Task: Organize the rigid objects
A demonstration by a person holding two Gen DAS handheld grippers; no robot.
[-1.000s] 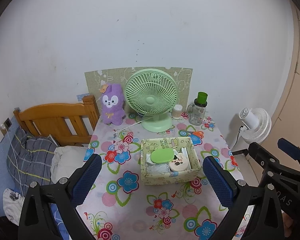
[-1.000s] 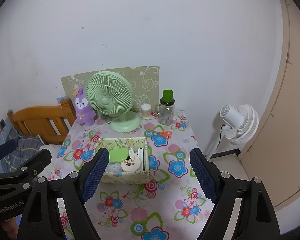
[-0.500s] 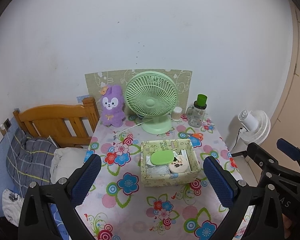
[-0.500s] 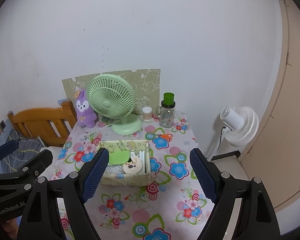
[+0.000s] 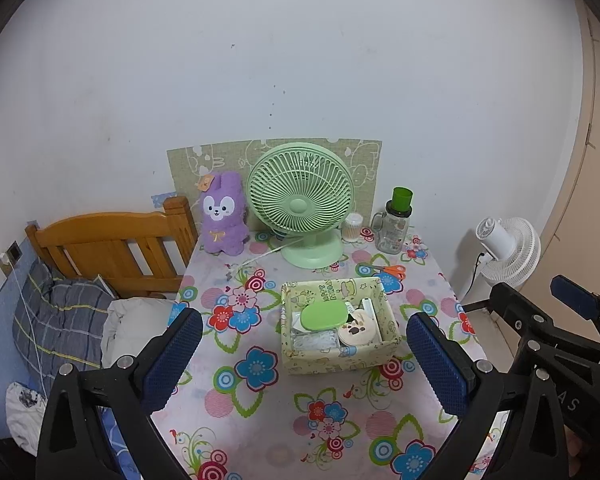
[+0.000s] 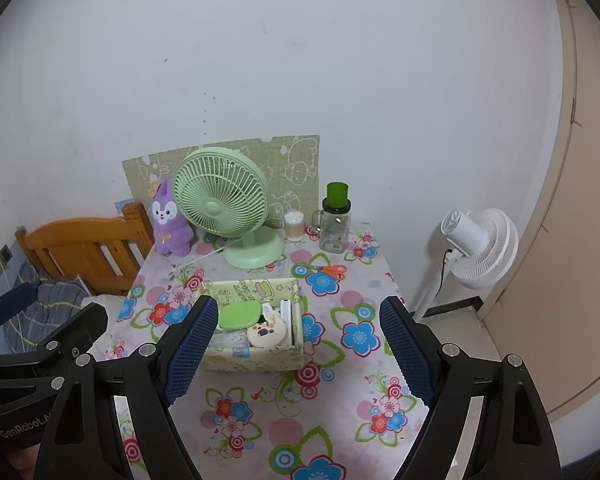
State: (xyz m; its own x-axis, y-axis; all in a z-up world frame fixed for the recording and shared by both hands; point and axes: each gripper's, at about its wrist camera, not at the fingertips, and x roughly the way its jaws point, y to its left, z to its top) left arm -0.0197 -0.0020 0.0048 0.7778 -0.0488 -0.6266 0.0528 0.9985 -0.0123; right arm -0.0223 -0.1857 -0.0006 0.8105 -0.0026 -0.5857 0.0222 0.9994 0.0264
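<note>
A yellow-green patterned storage box sits mid-table on the flowered tablecloth. It holds a green oval case, a round paw-print compact, a white upright item and small packets. Orange-handled scissors lie behind the box. My left gripper is open and empty, held high over the table's near edge. My right gripper is open and empty beside it, and it also shows at the right of the left wrist view.
A green desk fan, purple plush rabbit, swab jar and glass jar with green lid stand along the wall. Wooden bed frame left, white floor fan right.
Both grippers have drawn back and up a little, so the table and box look slightly farther away. Both stay open and empty. Nothing on the table moved.
</note>
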